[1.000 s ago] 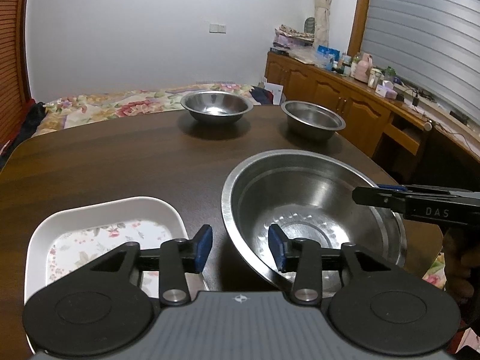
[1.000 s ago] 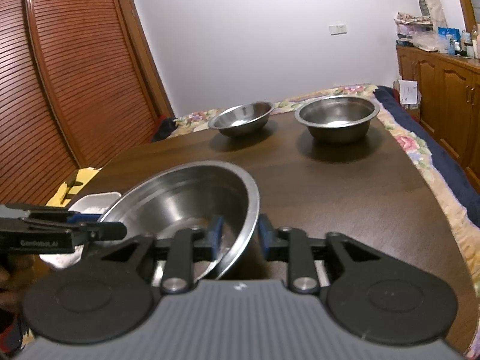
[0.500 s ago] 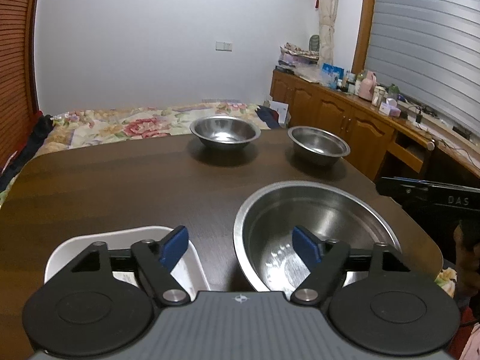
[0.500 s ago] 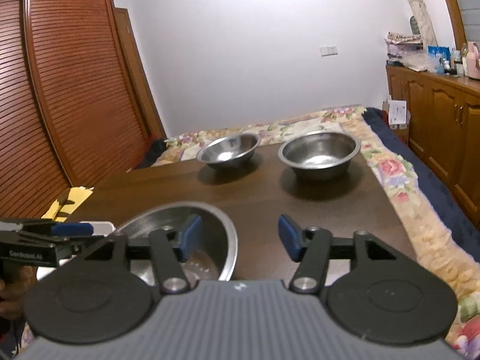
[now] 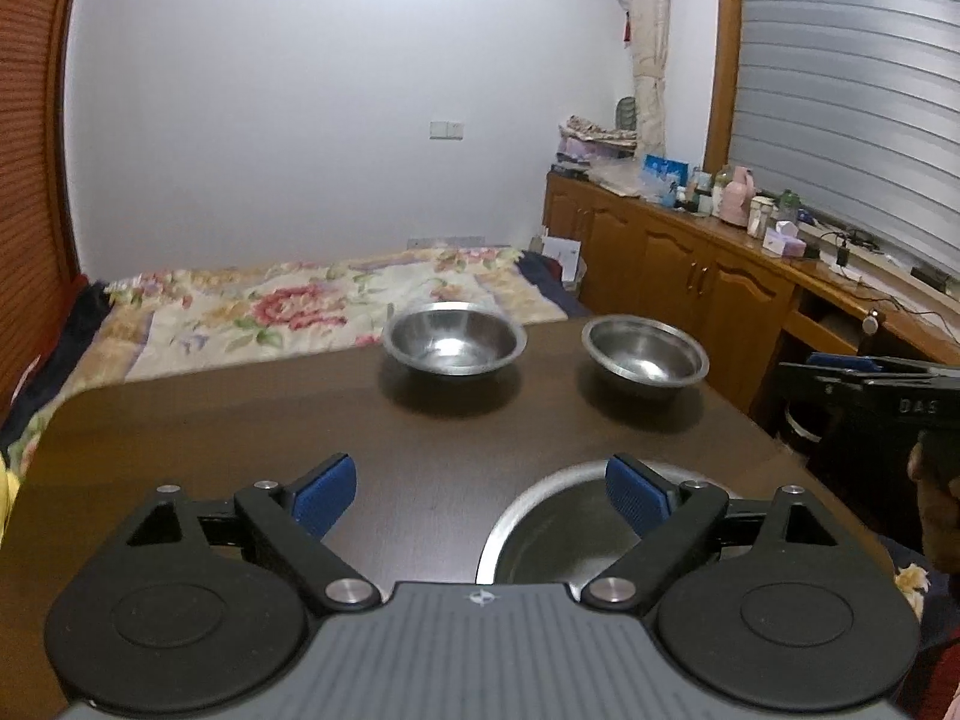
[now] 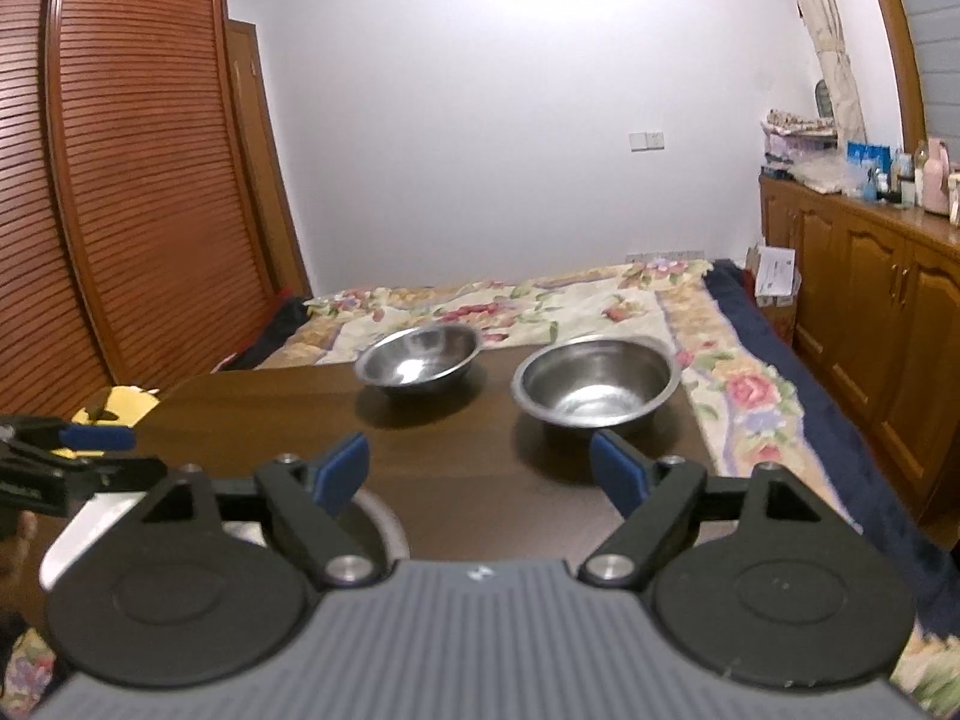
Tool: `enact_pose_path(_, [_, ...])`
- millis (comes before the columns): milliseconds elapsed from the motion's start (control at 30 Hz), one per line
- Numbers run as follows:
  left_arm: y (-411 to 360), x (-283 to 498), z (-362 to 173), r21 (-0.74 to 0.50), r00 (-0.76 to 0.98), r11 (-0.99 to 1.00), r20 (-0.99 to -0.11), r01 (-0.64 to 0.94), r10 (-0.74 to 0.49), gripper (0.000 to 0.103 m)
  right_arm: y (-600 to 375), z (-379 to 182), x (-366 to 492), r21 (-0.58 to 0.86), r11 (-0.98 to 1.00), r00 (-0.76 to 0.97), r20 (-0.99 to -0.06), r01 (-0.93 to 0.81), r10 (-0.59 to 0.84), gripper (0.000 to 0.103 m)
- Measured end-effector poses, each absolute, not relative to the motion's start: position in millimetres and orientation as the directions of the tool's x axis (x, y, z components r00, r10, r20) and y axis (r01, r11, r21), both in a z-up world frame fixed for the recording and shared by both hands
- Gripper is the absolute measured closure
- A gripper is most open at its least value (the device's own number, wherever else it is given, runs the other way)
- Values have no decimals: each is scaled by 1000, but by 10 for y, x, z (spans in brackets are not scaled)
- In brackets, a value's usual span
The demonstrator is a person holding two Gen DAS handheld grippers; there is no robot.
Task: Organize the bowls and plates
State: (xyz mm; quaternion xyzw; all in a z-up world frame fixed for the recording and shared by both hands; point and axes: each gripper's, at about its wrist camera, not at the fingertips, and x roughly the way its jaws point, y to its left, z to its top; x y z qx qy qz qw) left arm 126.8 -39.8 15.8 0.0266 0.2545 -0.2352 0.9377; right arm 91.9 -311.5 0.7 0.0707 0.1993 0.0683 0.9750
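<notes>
A large steel bowl rests on the dark wooden table, mostly hidden under my left gripper. That gripper hovers above the bowl's left rim; its jaws are opening with nothing between the blue pads. My right gripper hovers over the same bowl's right rim, jaws also opening and empty. A white plate lies left of the large bowl. Two smaller steel bowls stand side by side at the table's far edge, also seen in the right wrist view.
A bed with a floral cover lies beyond the table. Wooden cabinets with bottles on top line the right wall. A louvred wardrobe stands on the left. A hand holds the right gripper off the table's right edge.
Both grippers were shut on the large bowl's rim; they have opened, let it go and risen. The bowl now sits on the table beside the white plate.
</notes>
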Motion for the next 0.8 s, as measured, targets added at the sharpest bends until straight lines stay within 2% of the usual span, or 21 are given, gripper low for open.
enact_pose_path(133, [-526, 1436, 294, -93, 730, 857, -484, 506, -483, 11, -3262, 55, 1070, 159, 984, 920, -368, -83, 137, 22])
enact_pose_path(333, [-849, 1709, 441, -54, 699, 817, -488, 574, -523, 11, -3445, 15, 1322, 150, 987, 925, -366, -53, 105, 22])
enact_pose_path(533, [-1172, 2052, 427, -29, 654, 784, -532, 621, -538, 12, -3665, -163, 1624, 156, 988, 916, -395, -14, 75, 22])
enact_pose_path(633, [-1345, 2219, 369, -8, 634, 767, -557, 642, -536, 17, -3778, -259, 1772, 192, 981, 907, -415, 8, 74, 22])
enact_pose_path(700, [-1438, 2344, 319, -3, 626, 766, -574, 643, -528, 18, -3833, -330, 1867, 218, 976, 899, -431, 14, 84, 24])
enact_pose_path(800, [-1556, 2514, 229, -8, 602, 760, -605, 649, -521, 21, -3850, -402, 1961, 222, 975, 887, -452, 14, 90, 32])
